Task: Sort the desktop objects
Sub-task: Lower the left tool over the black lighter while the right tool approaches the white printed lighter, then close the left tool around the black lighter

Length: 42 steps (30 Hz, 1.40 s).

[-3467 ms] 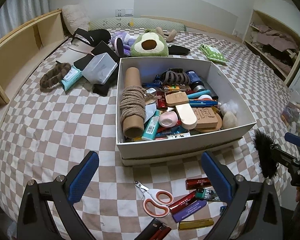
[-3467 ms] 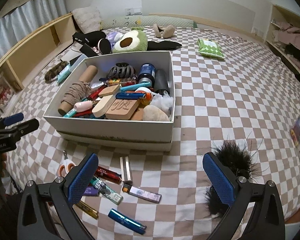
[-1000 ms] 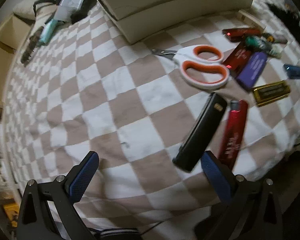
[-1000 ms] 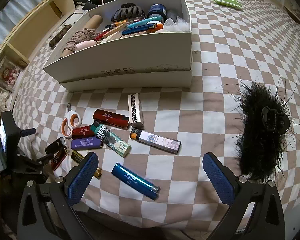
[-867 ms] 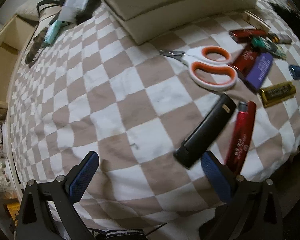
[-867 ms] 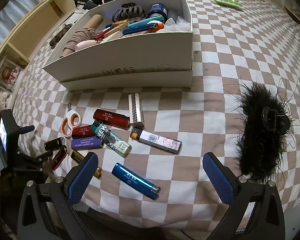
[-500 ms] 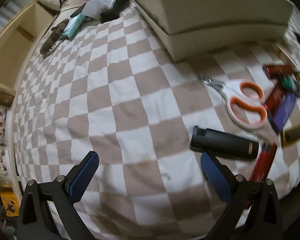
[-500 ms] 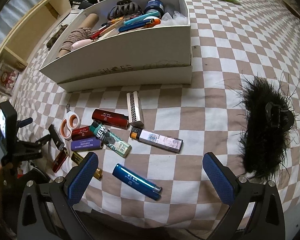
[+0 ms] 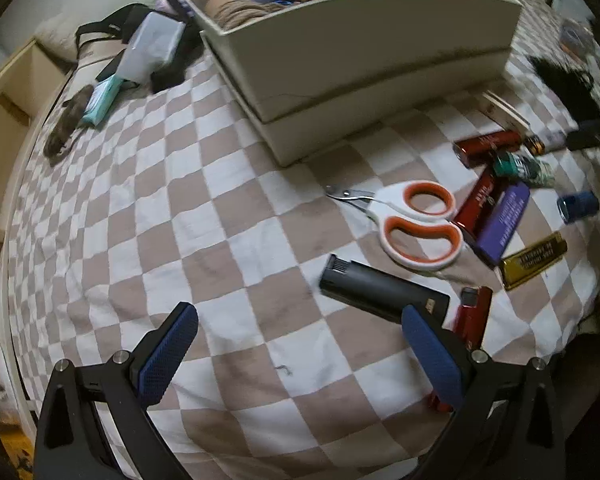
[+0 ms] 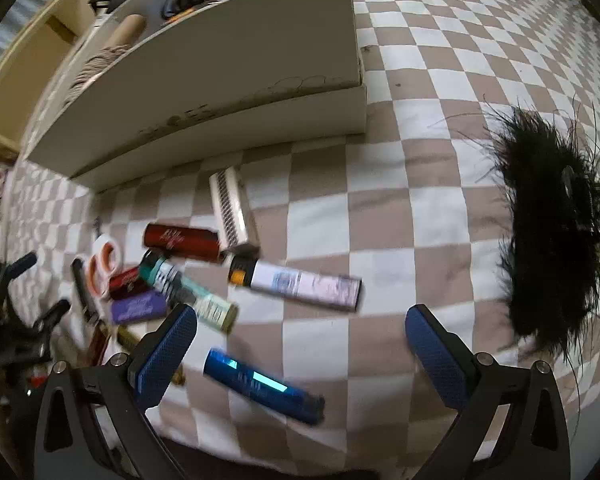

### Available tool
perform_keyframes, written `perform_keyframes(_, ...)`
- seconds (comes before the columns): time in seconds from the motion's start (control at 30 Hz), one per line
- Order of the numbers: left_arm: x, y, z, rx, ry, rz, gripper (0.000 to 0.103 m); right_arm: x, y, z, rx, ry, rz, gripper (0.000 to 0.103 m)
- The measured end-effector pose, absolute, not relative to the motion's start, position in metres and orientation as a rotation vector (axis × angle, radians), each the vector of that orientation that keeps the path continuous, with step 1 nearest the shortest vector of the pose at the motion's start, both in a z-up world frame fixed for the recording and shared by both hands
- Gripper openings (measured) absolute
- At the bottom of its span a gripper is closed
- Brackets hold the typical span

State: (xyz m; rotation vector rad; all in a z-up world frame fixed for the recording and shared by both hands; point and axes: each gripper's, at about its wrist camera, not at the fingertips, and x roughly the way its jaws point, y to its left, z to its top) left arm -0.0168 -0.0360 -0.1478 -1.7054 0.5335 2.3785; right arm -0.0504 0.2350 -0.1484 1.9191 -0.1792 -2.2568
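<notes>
The left gripper point(image 9: 298, 344) hangs low over the bed point(image 9: 204, 216) with its blue, dimple-textured pads spread wide and nothing between them; its right pad sits just in front of a matte black rectangular lighter point(image 9: 384, 290) lying flat on the brown-and-white checked sheet; beside that lie a glossy red lighter point(image 9: 471, 316), partly hidden by the pad, and a pair of scissors point(image 9: 412, 222) with white plastic handles lined in orange and short steel blades; past the scissors lie another red lighter point(image 9: 478, 204), a purple one point(image 9: 504, 222) touching it, and a flat, gold, metallic-looking bar point(image 9: 534, 256).

The right gripper point(image 10: 300, 344) is likewise spread and empty, low over the bed's near edge; between its pads, in the blurred foreground, lies a shiny blue cylindrical lighter point(image 10: 262, 386); beyond it are a long white-labelled lighter point(image 10: 296, 282) with an orange end, a teal-capped printed tube point(image 10: 188, 290), a dark red lighter point(image 10: 182, 242) and a pale ridged rectangular block point(image 10: 232, 208); to the right, well apart, sprawls a black feathery hair clip point(image 10: 552, 232).

Behind all these stands a white cardboard box point(image 10: 220, 76) set in its lid, holding a cardboard tube wound with rope point(image 10: 100, 56) and other small items.
</notes>
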Motion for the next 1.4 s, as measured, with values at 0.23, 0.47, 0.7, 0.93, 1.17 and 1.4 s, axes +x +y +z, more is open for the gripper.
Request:
perform_keyframes(0.23,-0.014,-0.030,-0.151,-1.680,0.591,2.358,0.103,-0.064,0.215,-0.160,1.966,-0.068,-2.305,0.103)
perform_keyframes(0.47,-0.014,-0.031,-0.150,-1.674,0.593,2.357,0.103,-0.067,0.222,-0.174,2.055,-0.062,-2.318,0.103)
perform_keyframes(0.7,-0.015,-0.026,-0.155,-1.646,0.627,2.316,0.103,-0.062,0.243,-0.176,2.062,-0.097,-2.301,0.103)
perform_keyframes(0.93,-0.016,-0.018,-0.157,-1.593,0.635,2.273,0.103,-0.059,0.248,-0.180,2.014,-0.080,-2.284,0.103)
perform_keyframes(1.17,-0.023,-0.014,-0.160,-1.582,0.607,2.257,0.103,-0.048,0.236,-0.189,1.976,0.077,-2.305,0.103)
perform_keyframes(1.4,-0.013,-0.004,-0.161,-1.512,0.661,2.171,0.103,-0.043,0.242,-0.191,1.956,0.029,-2.311,0.103)
